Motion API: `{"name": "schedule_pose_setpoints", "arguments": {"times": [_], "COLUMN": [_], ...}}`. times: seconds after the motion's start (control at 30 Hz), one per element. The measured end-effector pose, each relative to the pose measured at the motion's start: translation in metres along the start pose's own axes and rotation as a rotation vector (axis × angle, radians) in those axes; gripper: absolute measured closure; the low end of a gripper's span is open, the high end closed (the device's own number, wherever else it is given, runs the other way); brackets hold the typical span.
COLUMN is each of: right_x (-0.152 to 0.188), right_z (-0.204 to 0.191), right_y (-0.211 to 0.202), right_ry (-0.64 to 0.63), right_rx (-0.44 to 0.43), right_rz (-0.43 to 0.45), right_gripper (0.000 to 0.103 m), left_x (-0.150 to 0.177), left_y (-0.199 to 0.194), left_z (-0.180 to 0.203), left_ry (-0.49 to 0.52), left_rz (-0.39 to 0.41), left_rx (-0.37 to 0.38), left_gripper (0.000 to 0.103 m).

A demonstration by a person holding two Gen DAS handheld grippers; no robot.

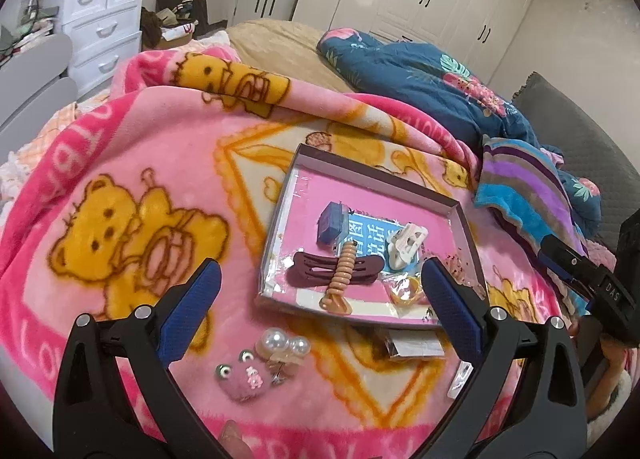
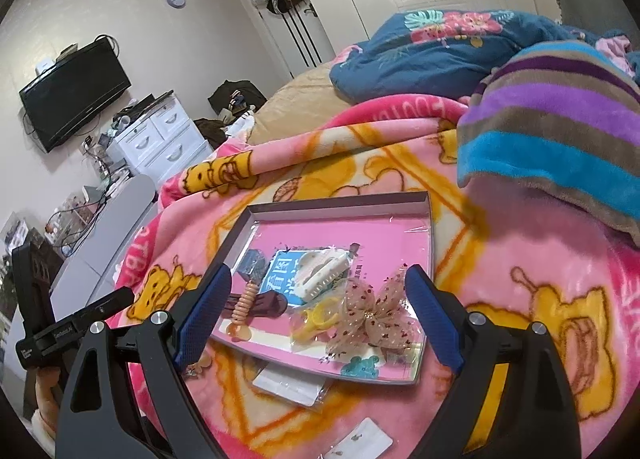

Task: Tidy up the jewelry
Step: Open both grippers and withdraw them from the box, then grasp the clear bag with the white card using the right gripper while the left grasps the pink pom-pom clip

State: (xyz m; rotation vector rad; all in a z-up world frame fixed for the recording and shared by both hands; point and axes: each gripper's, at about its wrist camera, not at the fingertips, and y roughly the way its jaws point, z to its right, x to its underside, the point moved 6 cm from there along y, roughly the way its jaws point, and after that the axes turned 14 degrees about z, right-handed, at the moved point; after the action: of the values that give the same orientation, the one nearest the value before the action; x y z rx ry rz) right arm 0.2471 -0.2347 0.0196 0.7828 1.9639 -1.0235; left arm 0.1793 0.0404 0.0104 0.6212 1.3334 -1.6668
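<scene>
A shallow tray [image 1: 362,169] lies on the pink bear blanket [image 1: 132,163] spread over the bed, and most of the pieces already sit in it: a blue box [image 1: 330,225], a white claw clip [image 1: 406,245], a maroon clip [image 1: 334,269] with a peach spiral clip [image 1: 343,277] laid across it, a yellow ring [image 1: 404,289] in a clear bag, and a dotted bow [image 2: 370,313] at the tray's near right corner.

Two pieces are not yet in: a pearl clip [image 1: 282,343] and a pink frog clip [image 1: 244,377], touching each other on the blanket just outside the tray's near edge.

The left gripper [image 1: 320,299] stands wide open and holds nothing. In its own view the pearl and frog clips lie below and slightly left of the midline between its fingers, nearer the camera than the tips, so it would likely have to draw back and dip to reach them. The pair's long axis runs diagonally, from the pearls down-left to the frog.

The right gripper [image 2: 320,305] is also spread wide and empty; it hangs above the bow and ring without pressing either. The loose pair does not show in its view, so the left hand looks the nearer one.

A white card [image 2: 366,439] and a plastic packet [image 2: 288,383] also lie outside the tray.
</scene>
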Motion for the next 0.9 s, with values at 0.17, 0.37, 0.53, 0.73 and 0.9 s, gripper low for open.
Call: {"name": "schedule_pose_setpoints", "arguments": {"times": [0.17,0.37,0.53,0.73,0.9], "right_x": [0.001,0.005,0.010,0.022,0.032], "right_z": [-0.013,-0.024,-0.031,-0.037,-0.040], "right_y": [-0.014,-0.026,-0.031,-0.034,-0.034], "right_ry": [-0.044,-0.087,-0.113,-0.143,-0.161], "right_rx": [-0.006,-0.011,-0.020,-0.022,-0.021], "right_rz": [0.015,0.026,0.020,-0.003,-0.026], "right_gripper": [0.015,0.015,0.015,0.015,0.015], "left_x": [0.002,0.007,0.012,0.024,0.033], "left_y": [-0.012,-0.026,-0.034,-0.040,-0.042], "left_z": [-0.004,-0.008,-0.016,-0.023,-0.029], "left_ry": [0.003,0.009,0.003,0.007,0.007], "left_rz": [0.010,0.020,0.023,0.010,-0.003], "left_rx": [-0.003,-0.012,-0.024,-0.043,-0.054], "left_gripper": [0.009,0.009,0.009,0.009,0.009]}}
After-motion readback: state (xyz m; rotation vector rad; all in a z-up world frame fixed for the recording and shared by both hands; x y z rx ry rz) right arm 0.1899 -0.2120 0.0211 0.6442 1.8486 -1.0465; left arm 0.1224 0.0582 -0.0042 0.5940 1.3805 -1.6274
